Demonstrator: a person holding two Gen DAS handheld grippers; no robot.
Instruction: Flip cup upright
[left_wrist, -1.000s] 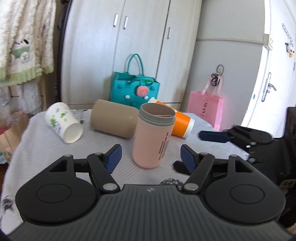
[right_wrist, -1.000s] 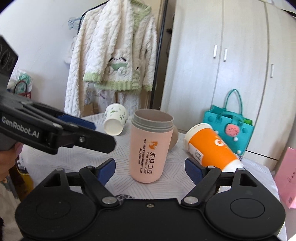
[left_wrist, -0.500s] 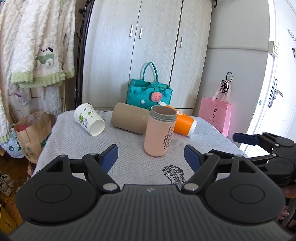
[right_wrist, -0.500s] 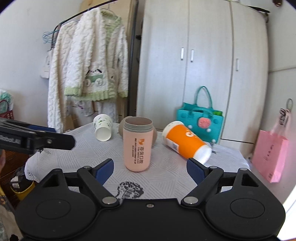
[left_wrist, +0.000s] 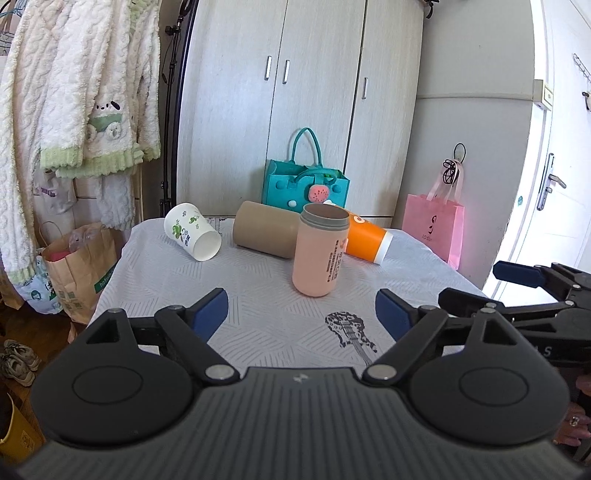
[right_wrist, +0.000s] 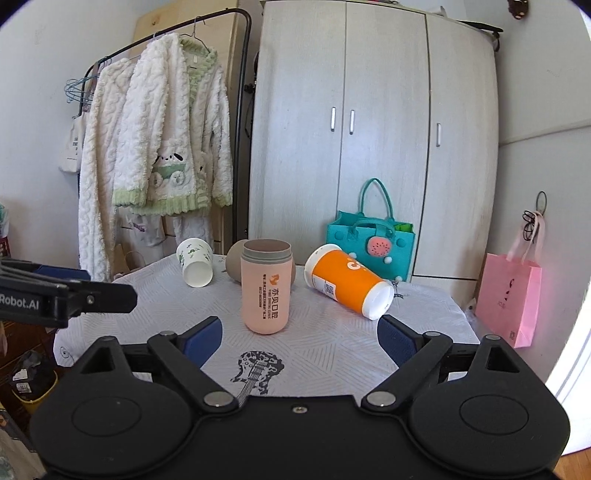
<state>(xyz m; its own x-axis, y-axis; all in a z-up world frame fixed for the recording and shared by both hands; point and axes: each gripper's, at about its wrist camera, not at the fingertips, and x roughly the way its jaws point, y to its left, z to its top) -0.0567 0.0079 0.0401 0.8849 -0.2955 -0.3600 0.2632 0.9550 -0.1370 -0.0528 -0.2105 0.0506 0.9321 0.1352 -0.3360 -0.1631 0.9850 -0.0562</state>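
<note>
A pink cup (left_wrist: 320, 251) (right_wrist: 265, 291) stands upright, mouth up, on the white-clothed table (left_wrist: 258, 317). Behind it three cups lie on their sides: a white patterned cup (left_wrist: 191, 232) (right_wrist: 195, 262), a tan cup (left_wrist: 266, 229) (right_wrist: 236, 260) and an orange cup (left_wrist: 365, 238) (right_wrist: 349, 281). My left gripper (left_wrist: 301, 314) is open and empty, back from the pink cup near the table's front. My right gripper (right_wrist: 300, 336) is open and empty, also back from the pink cup. Each gripper shows at the edge of the other's view.
A teal handbag (left_wrist: 306, 186) stands behind the table against the wardrobe. A pink gift bag (left_wrist: 433, 229) sits at the right. A clothes rack with white robes (right_wrist: 159, 147) and a brown paper bag (left_wrist: 79, 266) stand at the left. The cloth has a guitar print (right_wrist: 256, 371).
Both grippers have pulled back from the pink cup, which now looks smaller and farther away. The cup stays upright. Both stay open.
</note>
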